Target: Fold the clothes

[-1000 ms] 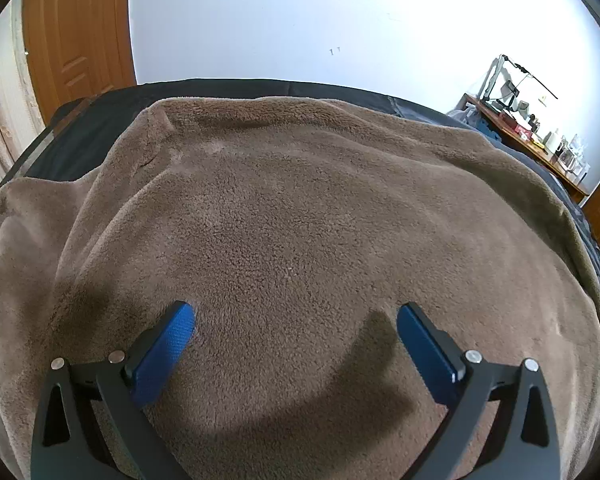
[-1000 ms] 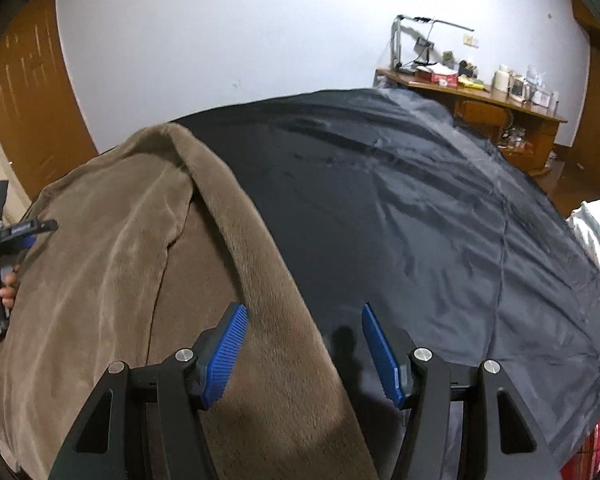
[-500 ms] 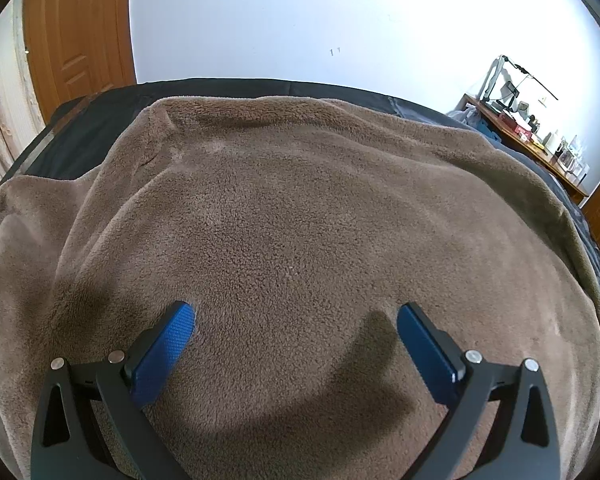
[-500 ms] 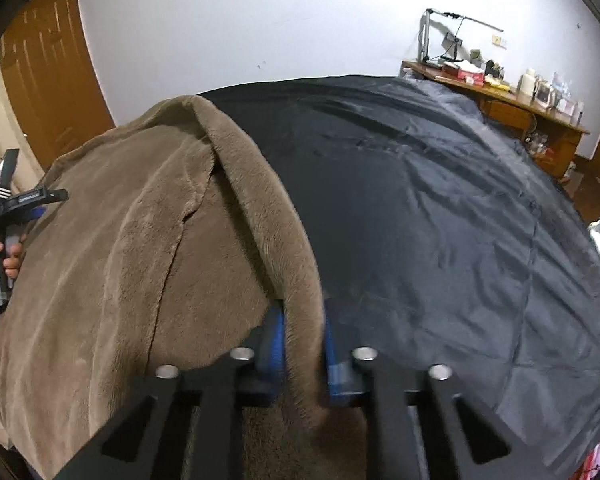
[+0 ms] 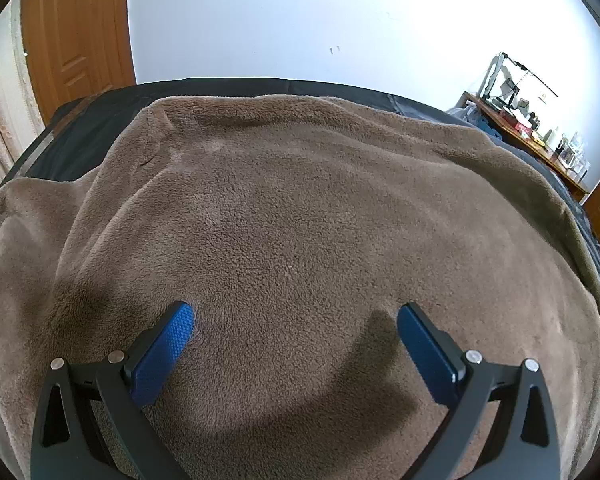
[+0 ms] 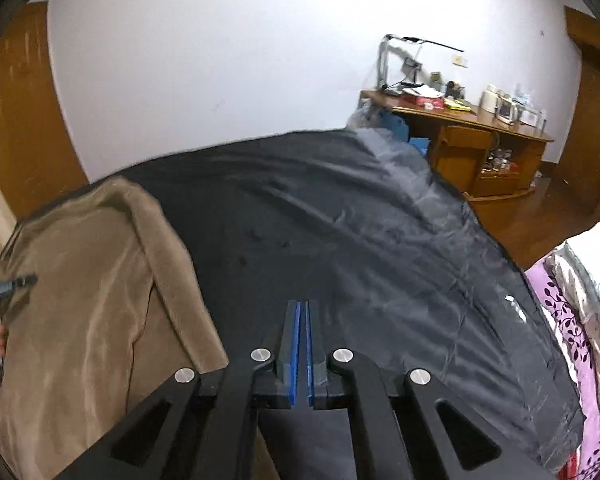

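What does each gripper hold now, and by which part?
Nothing: the right gripper is shut empty beside the brown garment; the left gripper is open over it.

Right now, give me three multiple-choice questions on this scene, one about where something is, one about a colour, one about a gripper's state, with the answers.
1. In the right wrist view, where does the brown fleece garment lie?
A. left of the right gripper
B. right of it
C. nowhere in view

2. What colour is the sheet under the garment?
A. white
B. black
C. red

3. What state is the left gripper in?
A. shut on the garment
B. shut on nothing
C. open over the garment

Answers:
1 A, since the fleece fills the left side of that picture and the gripper sits at bottom centre.
2 B, since the cover spread past the fleece is black.
3 C, since its blue pads stand wide apart with only fleece showing between them.
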Available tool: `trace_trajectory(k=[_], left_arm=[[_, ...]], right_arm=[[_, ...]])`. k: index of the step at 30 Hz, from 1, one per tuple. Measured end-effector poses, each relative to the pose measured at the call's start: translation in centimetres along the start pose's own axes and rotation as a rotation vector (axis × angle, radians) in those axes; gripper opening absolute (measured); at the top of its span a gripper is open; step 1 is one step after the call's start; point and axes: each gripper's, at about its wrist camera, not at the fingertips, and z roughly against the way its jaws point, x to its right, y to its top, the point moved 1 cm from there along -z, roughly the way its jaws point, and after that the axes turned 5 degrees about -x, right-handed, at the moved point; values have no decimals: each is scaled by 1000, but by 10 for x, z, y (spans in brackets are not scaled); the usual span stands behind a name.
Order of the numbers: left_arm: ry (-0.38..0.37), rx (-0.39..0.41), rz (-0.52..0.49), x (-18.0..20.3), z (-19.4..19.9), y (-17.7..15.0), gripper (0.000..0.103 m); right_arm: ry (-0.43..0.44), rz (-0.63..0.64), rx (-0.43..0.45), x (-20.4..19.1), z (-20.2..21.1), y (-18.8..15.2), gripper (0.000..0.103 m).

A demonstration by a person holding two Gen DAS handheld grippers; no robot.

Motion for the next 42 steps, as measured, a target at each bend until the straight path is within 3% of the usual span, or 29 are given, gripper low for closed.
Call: trace_trajectory(k=[4, 10, 23, 24, 26, 27, 28, 36, 42], left_arm=[[9, -3, -5, 1, 0, 0, 102], [-3, -1, 2, 0, 0, -1, 102], [-10, 1, 5, -2, 0, -2, 102], [-10, 1, 5, -2, 1, -2, 102], [-9, 1, 5, -2, 1, -2, 102], [-9, 1, 5, -2, 1, -2, 102], [-10, 1, 5, -3, 1, -2, 102], [-8, 0, 5, -3, 1, -2, 102], [-5, -1, 3, -2, 2, -2, 102]], right_arm=[[37, 53, -45, -5, -7, -27, 3], [149, -48, -47, 5, -11, -46, 3], [217, -55, -52, -6, -10, -66, 3], [216, -51, -51, -8, -10, -66, 7], [206, -34, -50, -11, -9, -67, 40], [199, -23, -50, -12, -9, -68, 81], [194, -14, -53, -15, -9, -70, 97], [203, 32, -48, -29, -10, -74, 97], [188, 107, -124, -40, -20, -79, 97]])
